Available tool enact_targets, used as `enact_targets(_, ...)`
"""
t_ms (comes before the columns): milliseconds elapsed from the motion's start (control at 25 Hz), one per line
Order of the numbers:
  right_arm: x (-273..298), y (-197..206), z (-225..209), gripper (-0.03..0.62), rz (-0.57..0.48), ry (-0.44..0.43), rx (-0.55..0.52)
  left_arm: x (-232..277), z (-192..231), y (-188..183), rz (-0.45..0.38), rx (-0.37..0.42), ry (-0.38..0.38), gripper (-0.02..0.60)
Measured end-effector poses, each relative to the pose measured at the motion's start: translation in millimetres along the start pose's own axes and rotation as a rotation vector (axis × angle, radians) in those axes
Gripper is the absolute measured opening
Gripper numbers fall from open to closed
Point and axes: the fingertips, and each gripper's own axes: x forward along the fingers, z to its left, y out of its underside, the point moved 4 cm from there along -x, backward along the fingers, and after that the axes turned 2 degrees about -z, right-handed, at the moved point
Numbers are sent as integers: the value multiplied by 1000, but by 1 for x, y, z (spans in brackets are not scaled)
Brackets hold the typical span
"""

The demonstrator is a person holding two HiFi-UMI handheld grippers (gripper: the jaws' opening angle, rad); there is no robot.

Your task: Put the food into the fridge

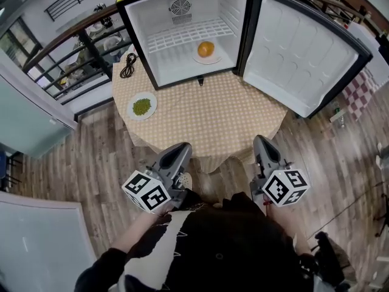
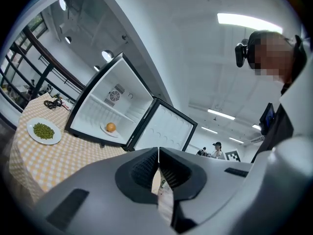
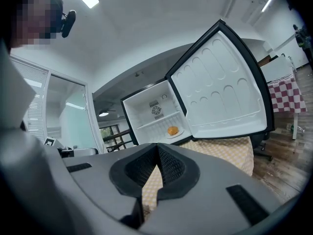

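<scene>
Showing in head view, not right gripper view: green-food plate (image 1: 141, 106), well ahead of left gripper (image 1: 178, 149) and right gripper (image 1: 263, 143), both closed, empty.

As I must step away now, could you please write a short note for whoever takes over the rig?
Grippers: left hand-held gripper and right hand-held gripper both shut, empty, short of the table.
Done: orange on its white plate sits inside the fridge; fridge door open.
Left: plate of green food, on the table beside the fridge, goes in.
</scene>
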Motion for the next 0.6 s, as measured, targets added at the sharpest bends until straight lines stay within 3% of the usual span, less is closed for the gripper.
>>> enact_targets(600, -16, 8, -3, 15, -7, 9, 20, -11, -11, 5, -7, 30, -8, 18)
